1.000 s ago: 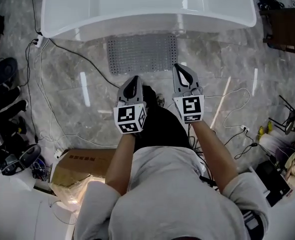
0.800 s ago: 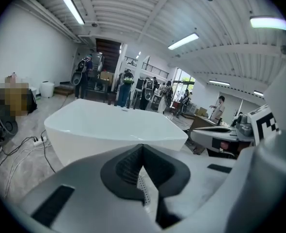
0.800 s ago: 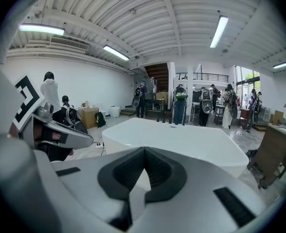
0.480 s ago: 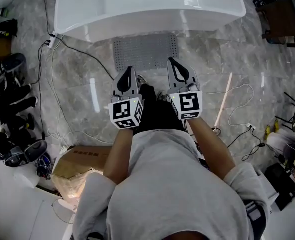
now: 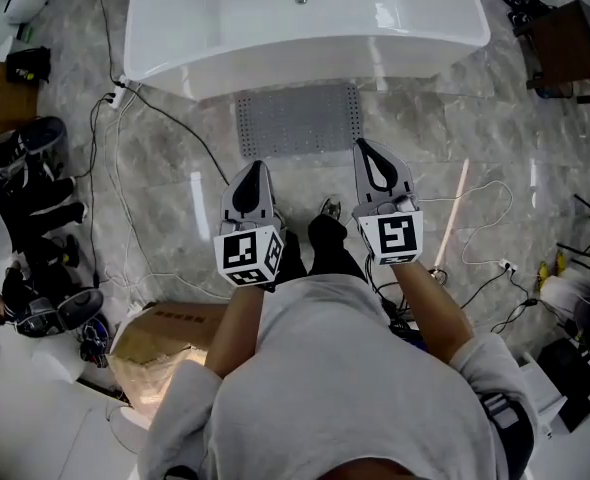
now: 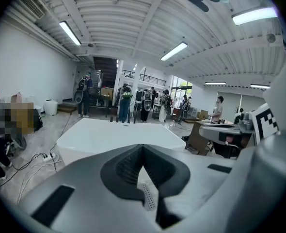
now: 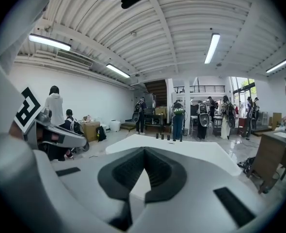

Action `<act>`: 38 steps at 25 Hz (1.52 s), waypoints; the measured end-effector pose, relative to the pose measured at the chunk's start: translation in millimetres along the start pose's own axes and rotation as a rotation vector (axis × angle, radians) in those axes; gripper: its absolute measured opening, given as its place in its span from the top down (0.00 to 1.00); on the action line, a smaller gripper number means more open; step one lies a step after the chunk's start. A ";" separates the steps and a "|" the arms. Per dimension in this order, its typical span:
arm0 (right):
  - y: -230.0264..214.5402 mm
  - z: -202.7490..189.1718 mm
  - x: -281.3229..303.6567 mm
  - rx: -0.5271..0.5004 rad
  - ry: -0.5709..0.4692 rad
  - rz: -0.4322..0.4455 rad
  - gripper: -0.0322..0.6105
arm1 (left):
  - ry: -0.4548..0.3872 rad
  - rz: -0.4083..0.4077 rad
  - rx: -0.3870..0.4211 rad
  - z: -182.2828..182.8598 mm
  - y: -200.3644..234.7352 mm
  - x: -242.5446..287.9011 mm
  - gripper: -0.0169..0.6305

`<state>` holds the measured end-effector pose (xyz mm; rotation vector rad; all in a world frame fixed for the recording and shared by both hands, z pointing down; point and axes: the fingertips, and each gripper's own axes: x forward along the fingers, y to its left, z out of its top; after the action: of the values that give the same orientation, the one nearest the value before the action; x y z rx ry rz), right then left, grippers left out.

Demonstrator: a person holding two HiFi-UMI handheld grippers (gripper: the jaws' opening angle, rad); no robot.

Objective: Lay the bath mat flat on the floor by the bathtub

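Head view: looks steeply down on a white bathtub [image 5: 305,28] standing on a grey marbled floor [image 5: 175,178], with the person's two forearms stretched toward it
Bath mat [image 5: 298,120]: grey, studded, rectangular; spread flat on the floor along the middle of the bathtub's near side, its far edge right at the tub's foot, clear of both grippers
Left gripper [image 5: 252,171]: above the floor on the near side of the bathtub, short of the mat's near left corner, pointing at the tub
Left gripper view: jaw tips pressed together with nothing gripped; the bathtub lies beyond them and a sliver of the studded mat shows through the gap behind the tips
Right gripper [image 5: 368,150]: near the mat's near right corner, pointing at the bathtub
Right gripper view: jaws fully closed, empty; the bathtub rim shows past them
Power strip [image 5: 116,94]: white, on the floor at the bathtub's left end, a black cable [image 5: 180,128] running from it past the mat's left edge
Cardboard box [image 5: 155,338]: well away from the bathtub, beside the person's left arm
People [image 7: 182,118]: standing beyond the bathtub's far side
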<state>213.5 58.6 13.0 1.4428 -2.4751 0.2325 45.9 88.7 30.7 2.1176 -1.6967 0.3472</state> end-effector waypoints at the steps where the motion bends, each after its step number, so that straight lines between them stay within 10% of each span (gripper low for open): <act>1: -1.2 2.6 -2.5 0.003 -0.001 -0.011 0.94 | -0.004 -0.012 0.002 4.0 -2.6 -1.1 0.96; 16: 64.7 81.0 -4.1 -0.025 -0.101 -0.143 0.94 | -0.135 -0.199 0.053 80.0 16.9 -16.4 0.96; 38: 81.7 132.2 -11.4 -0.062 -0.190 -0.141 0.94 | -0.270 -0.195 0.058 129.4 22.9 -48.1 0.96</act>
<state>128.1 72.7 -116.7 1.6741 -2.4856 -0.0100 5.2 67.4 -101.5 2.4397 -1.6147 0.0548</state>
